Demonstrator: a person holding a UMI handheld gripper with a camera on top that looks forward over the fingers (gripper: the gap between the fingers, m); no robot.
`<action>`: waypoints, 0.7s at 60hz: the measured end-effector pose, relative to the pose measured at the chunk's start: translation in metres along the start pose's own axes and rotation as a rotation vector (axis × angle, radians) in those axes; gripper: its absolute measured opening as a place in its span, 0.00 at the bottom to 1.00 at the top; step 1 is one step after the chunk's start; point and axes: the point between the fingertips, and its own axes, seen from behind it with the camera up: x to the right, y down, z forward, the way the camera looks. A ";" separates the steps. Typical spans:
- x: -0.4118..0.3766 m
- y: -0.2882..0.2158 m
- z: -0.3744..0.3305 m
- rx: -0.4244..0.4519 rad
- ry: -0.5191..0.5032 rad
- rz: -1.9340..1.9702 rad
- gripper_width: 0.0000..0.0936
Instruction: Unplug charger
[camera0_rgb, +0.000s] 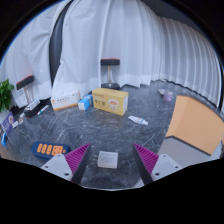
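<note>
Fingers of the gripper (110, 150) stand spread wide at the bottom of the frame, their magenta pads (76, 157) facing each other across an open gap and pinching nothing. In that gap, low in the middle of the frame and touching neither finger, lies a small white block (107, 157) on the table; it is the only thing that looks like a charger, a pale squarish body with a faint pinkish mark on top, but it is too small to show prongs, a cable or a socket, so I cannot tell for sure that it is one. The grey marbled table (110, 130) spreads out beyond the fingers. At the centre of the frame stands a yellow box (111, 101) with a white label on its front, and just to its left a smaller white and blue box (85, 102) and a longer pale carton (66, 100). A small white scrap (137, 120) lies to the lower right of the yellow box. At the lower left sits an orange tray (48, 150), at the right an orange board (194, 125), and at the far left a green plant (6, 95). White curtains (130, 40) fill the top of the frame, with a dark stool (110, 70) in front of them.
</note>
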 end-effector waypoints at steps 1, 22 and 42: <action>0.000 -0.004 -0.008 0.010 -0.001 -0.007 0.91; -0.034 -0.020 -0.222 0.132 -0.033 -0.075 0.91; -0.032 0.068 -0.376 0.080 0.011 -0.093 0.92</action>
